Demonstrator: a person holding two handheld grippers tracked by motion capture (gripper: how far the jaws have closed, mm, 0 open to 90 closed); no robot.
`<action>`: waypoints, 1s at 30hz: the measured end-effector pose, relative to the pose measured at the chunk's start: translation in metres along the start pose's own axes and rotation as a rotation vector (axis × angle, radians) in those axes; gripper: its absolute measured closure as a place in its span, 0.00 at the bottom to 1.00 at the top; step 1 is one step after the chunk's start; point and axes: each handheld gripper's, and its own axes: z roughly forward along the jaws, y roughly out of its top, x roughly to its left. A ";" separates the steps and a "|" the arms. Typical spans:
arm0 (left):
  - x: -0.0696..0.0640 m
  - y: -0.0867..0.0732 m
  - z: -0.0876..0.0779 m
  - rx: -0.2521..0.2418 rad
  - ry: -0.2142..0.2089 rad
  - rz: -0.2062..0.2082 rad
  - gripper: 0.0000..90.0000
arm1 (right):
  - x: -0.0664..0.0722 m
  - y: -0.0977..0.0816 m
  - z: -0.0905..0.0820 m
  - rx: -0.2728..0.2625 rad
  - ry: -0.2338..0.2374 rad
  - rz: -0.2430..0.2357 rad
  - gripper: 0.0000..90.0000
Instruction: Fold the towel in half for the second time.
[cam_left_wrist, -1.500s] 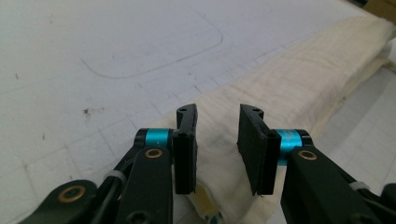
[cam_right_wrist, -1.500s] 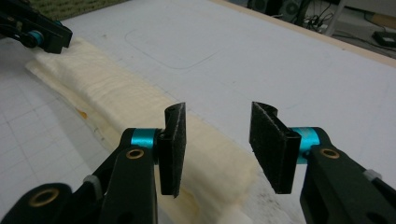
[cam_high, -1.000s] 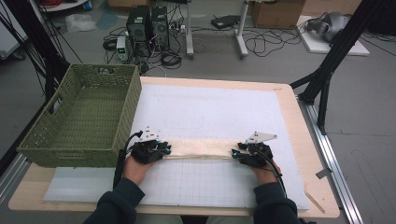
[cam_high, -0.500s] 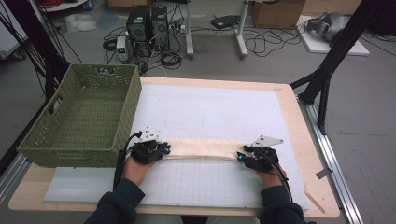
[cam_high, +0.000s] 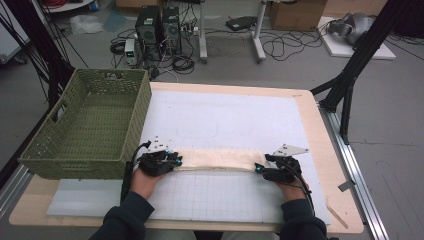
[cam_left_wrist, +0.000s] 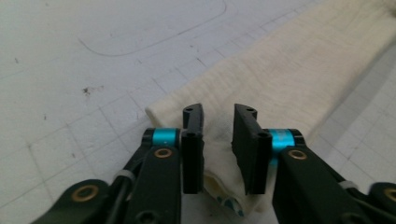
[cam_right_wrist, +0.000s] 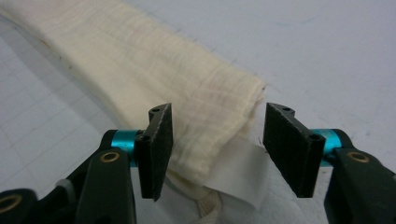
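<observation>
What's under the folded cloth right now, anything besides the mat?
The cream folded cloth lies flat on the white gridded mat. At its right end a white tag pokes out from beneath the fold. Whatever else lies under the cloth's middle is covered.

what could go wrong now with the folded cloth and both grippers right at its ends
Both sets of jaws have just been opening, with the folded cream cloth between them but unpressed. The fold may spring loose once released. The left gripper or right gripper could snag an end while pulling back. The white tag sticks out and could catch.
</observation>
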 end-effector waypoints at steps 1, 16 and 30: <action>0.000 0.001 -0.002 -0.022 0.001 -0.005 0.70 | 0.000 0.001 -0.003 -0.017 -0.007 0.006 0.43; 0.007 0.018 -0.030 -0.292 -0.032 -0.096 0.24 | -0.012 0.001 -0.057 -0.165 -0.118 0.041 0.31; 0.008 0.019 -0.033 -0.285 -0.027 -0.086 0.24 | -0.022 -0.008 -0.066 -0.147 -0.176 0.071 0.26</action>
